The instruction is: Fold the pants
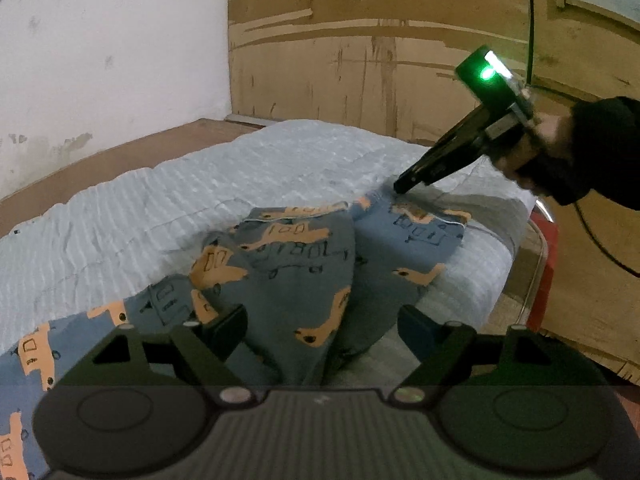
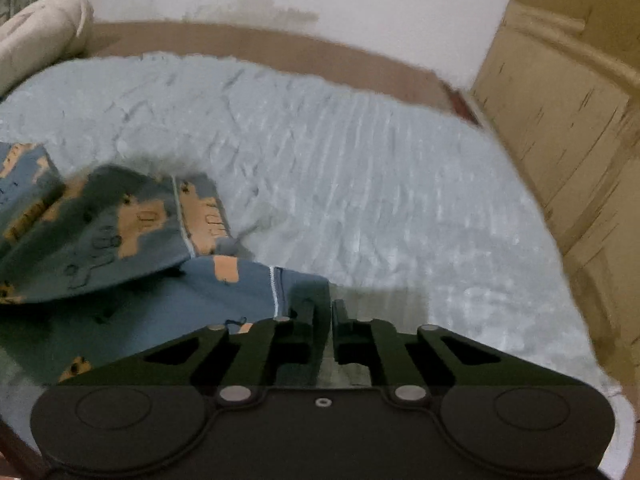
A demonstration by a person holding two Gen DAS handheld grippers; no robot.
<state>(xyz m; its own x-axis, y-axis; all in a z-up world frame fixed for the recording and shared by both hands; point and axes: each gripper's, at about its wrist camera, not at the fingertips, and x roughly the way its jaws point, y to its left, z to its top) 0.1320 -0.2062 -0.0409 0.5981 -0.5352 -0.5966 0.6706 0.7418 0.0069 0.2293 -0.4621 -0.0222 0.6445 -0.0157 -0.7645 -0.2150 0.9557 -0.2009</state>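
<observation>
Left claw [image 1: 322, 330] nearest, spread wide over my rumpled pants [image 1: 288, 276] on the blue blanket [image 1: 160, 200]. My right claw [image 2: 332, 316] is pressed together, pinching the pants' hem near the blanket's right edge.

The pants [image 1: 304, 264] are carrying a hand-drawn print of orange vehicle shapes with dark outline strokes; some strokes are looking like letters or digits, roughly "100" or "IOO" near the hem in the left wrist view, but they are sitting upside down and are staying too loose to read with any certainty; in the right wrist view the same print on the pants [image 2: 120, 240] is blurring beyond reading; no label, brand, number or sign is showing legibly on anything else.
</observation>
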